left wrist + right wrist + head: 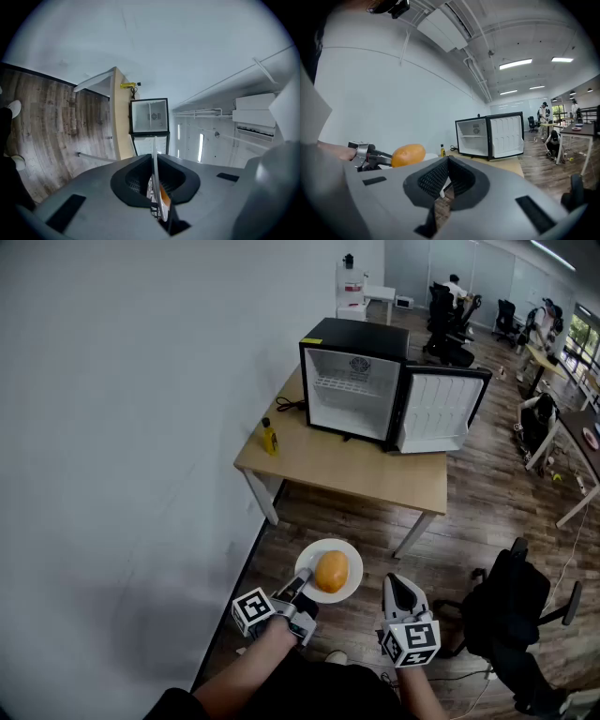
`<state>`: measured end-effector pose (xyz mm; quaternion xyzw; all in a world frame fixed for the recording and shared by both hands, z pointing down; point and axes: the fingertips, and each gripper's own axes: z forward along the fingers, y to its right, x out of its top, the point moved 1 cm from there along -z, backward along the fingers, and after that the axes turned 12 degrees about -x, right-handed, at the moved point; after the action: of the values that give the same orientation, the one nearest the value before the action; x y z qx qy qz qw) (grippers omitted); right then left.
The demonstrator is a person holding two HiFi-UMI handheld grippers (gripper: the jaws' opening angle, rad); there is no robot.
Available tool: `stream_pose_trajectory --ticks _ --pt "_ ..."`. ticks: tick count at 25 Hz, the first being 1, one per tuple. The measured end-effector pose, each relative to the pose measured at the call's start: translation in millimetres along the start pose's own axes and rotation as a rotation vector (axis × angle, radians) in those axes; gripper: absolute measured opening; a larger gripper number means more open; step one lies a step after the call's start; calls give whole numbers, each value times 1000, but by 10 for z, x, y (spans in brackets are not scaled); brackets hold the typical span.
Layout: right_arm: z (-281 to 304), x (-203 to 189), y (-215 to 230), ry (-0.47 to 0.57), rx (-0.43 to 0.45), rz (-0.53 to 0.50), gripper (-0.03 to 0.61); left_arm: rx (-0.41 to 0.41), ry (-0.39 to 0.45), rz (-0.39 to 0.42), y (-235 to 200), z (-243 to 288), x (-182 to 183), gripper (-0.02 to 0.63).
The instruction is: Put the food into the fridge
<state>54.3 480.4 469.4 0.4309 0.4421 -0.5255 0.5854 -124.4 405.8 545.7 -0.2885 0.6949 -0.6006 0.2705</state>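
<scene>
My left gripper (302, 585) is shut on the rim of a white plate (352, 589), held out level above the floor. A round orange piece of food (331, 571) lies on the plate. In the left gripper view the plate's edge (154, 174) runs thin and upright between the jaws. The right gripper (398, 584) hovers just right of the plate, shut with nothing in it. From the right gripper view the food (408, 155) shows at the left. The small black fridge (352, 381) stands on the wooden table (375, 474) ahead, its door (439, 412) swung open to the right.
A yellow bottle (269, 438) stands at the table's left end, near the white wall. A black office chair (511, 606) is close on my right. More desks, chairs and people fill the room behind the fridge. Wooden floor lies between me and the table.
</scene>
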Motion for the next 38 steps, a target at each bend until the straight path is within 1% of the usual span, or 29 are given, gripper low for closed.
stream_pose_trajectory --ticks 4,8,11,13,17,22,28,32,35,38 --pt "-28 -18 0 5 1 -21 60 -3 -1 -5 2 -1 -56 29" --pt "-68 35 37 38 -13 -9 60 -10 7 -3 17 -17 -61 29" --pt "-96 48 39 56 -26 -31 60 -11 18 -12 13 -29 -50 29" --pt "-92 30 14 56 -22 -47 60 -20 24 -21 14 -8 -38 29" --pt "-47 -14 4 43 -17 -43 60 -9 25 -25 -61 19 4 29" --pt "140 -17 30 39 -37 -36 60 -5 7 -32 -185 173 118 29" --pt "585 3 29 19 -54 -3 60 1 -19 -47 -316 529 387 29" --pt "959 136 19 35 -69 2 60 7 -39 -43 -358 821 647 29" --pt "1270 285 3 50 -70 -4 60 -23 -47 -53 -321 1110 864 29" --pt "1589 386 10 40 -89 -16 60 -32 -54 -54 -322 1375 1099 29"
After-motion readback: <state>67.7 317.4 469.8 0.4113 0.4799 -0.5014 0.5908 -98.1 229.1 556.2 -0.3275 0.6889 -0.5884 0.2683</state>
